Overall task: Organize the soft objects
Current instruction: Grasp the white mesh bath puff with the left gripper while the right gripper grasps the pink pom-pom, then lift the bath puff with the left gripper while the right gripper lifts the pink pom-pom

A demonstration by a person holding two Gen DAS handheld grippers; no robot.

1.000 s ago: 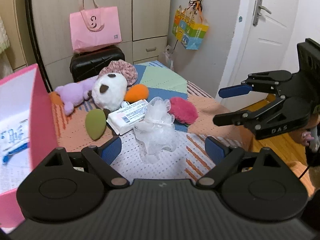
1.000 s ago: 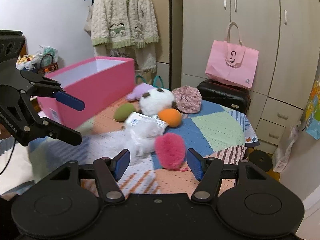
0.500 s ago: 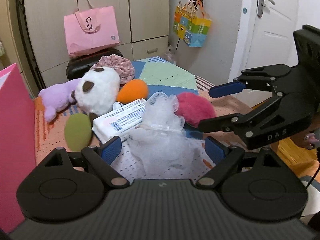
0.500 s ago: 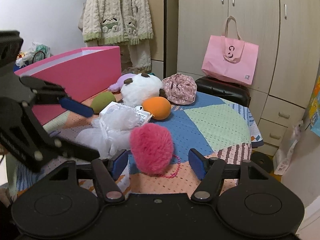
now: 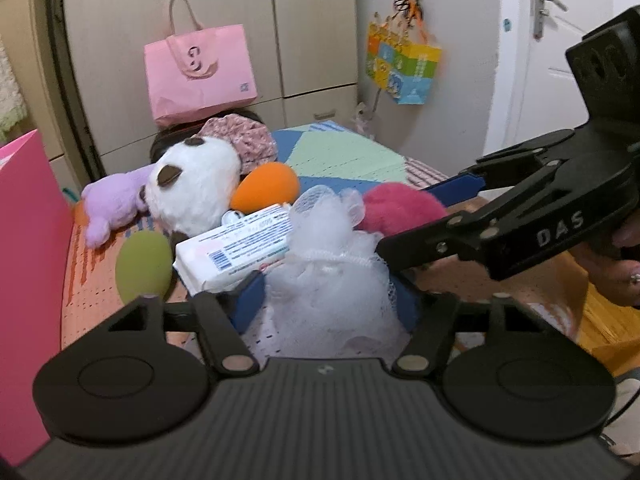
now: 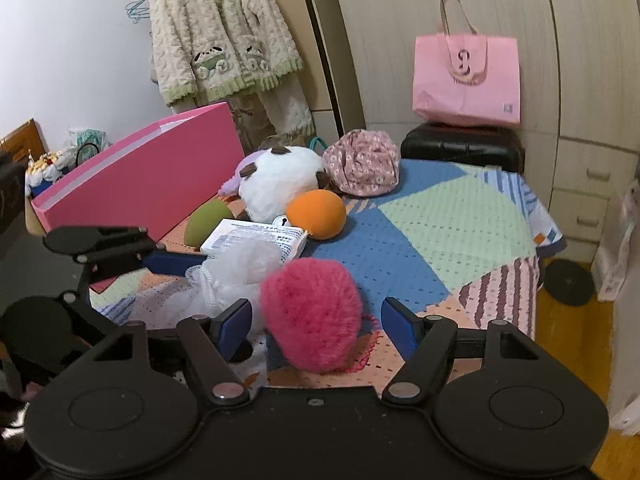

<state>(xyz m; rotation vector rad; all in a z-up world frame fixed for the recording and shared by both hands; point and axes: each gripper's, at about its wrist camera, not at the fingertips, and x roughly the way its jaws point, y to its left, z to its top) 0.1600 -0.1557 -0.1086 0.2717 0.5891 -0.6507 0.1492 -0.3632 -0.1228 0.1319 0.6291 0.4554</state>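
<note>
A white mesh bath pouf (image 5: 332,276) lies at the near edge of the patchwork-covered table (image 6: 440,232). My left gripper (image 5: 328,300) is closing on it, and both blue pads press its sides. A fluffy pink ball (image 6: 312,316) sits just right of the pouf. My right gripper (image 6: 318,322) stands open around the ball, with a gap at its right pad. Behind them lie a tissue pack (image 5: 236,248), a green sponge (image 5: 144,264), an orange sponge (image 5: 266,186), a white panda plush (image 5: 192,188), a purple plush (image 5: 112,204) and a floral cap (image 5: 240,138).
An open pink box (image 6: 140,184) stands along the table's left side. A pink tote bag (image 6: 466,80) rests on a black case (image 6: 460,148) behind the table, in front of wardrobes. A door (image 5: 560,60) and wooden floor (image 6: 568,340) lie to the right.
Both grippers have come down and forward to the table. The left jaws have narrowed onto the white pouf. The right jaws now straddle the pink ball.
</note>
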